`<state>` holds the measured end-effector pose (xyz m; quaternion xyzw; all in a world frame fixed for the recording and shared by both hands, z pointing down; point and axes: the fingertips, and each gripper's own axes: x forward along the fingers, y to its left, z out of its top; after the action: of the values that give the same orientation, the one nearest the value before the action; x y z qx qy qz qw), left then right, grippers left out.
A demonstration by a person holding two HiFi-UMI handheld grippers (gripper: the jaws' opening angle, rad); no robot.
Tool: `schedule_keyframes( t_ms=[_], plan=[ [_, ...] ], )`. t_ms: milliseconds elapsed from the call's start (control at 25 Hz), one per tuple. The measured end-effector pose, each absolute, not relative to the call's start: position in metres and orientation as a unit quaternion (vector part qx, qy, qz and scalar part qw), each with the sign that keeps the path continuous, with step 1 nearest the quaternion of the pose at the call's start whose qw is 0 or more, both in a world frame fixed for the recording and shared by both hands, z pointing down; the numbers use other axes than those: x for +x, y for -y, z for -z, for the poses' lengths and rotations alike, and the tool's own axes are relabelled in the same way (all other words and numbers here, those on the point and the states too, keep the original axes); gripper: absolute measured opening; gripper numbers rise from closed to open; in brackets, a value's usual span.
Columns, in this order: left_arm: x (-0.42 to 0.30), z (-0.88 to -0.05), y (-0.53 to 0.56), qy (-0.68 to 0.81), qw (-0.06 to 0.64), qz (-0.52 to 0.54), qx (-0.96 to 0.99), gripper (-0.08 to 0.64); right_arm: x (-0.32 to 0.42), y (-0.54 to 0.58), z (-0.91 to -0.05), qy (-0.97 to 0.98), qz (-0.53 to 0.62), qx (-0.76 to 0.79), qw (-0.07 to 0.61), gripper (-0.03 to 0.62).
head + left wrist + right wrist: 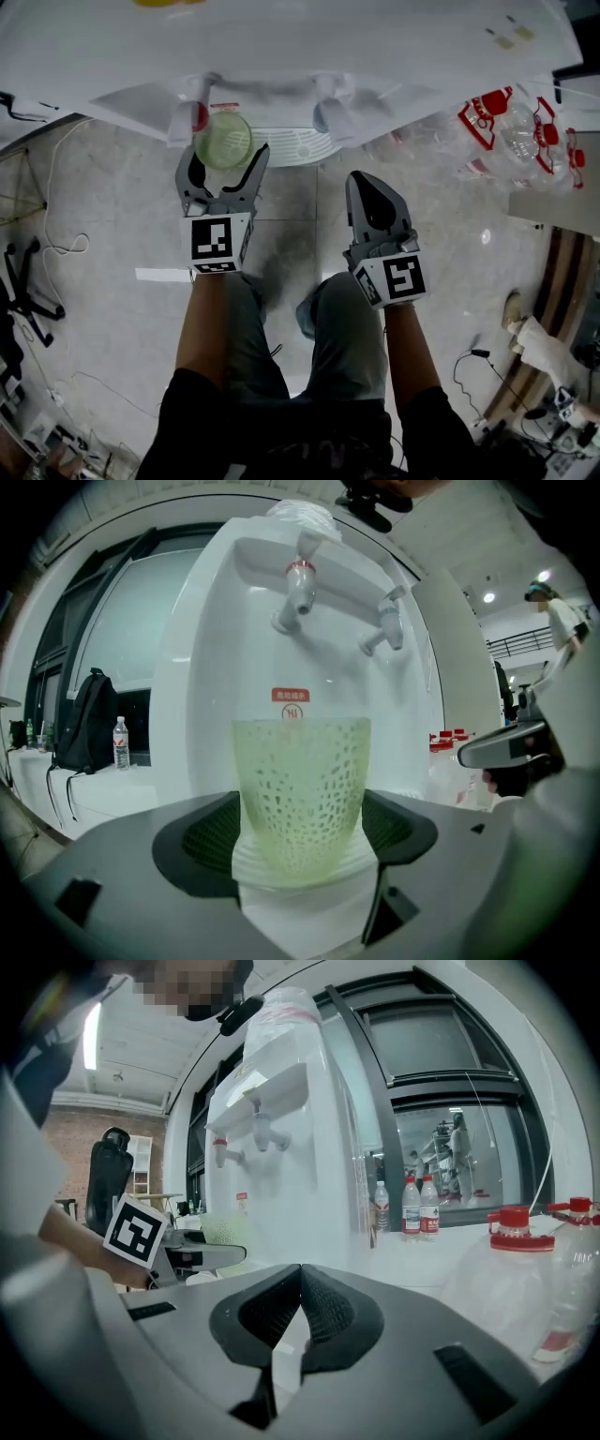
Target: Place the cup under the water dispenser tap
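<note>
The cup stands on the drip tray directly below the red tap, where water would fall into it. The left tool brackets it with jaws spread, not pinching. The right tool, pressed together and empty, waits aside.

Drip tray: white, ribbed; green cup stands on it.
Floor: grey tiles; red-capped water jugs, cables.
</note>
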<state>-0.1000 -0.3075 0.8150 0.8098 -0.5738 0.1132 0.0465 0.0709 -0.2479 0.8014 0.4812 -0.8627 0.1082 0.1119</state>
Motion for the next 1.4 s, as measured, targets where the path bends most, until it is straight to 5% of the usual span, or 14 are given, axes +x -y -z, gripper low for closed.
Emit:
schedule_keyframes(
  t_ms=[760, 1400],
  plan=[
    [-0.12, -0.786, 0.257, 0.585, 0.08, -0.123, 0.797, 0.39, 0.056, 0.229, -0.758, 0.87, -0.115, 0.462, 0.126, 0.015],
    [-0.154, -0.678, 0.204, 0.632, 0.107, -0.111, 0.759, 0.069, 0.046, 0.199, -0.648, 0.872, -0.121, 0.458, 0.122, 0.015]
  ],
)
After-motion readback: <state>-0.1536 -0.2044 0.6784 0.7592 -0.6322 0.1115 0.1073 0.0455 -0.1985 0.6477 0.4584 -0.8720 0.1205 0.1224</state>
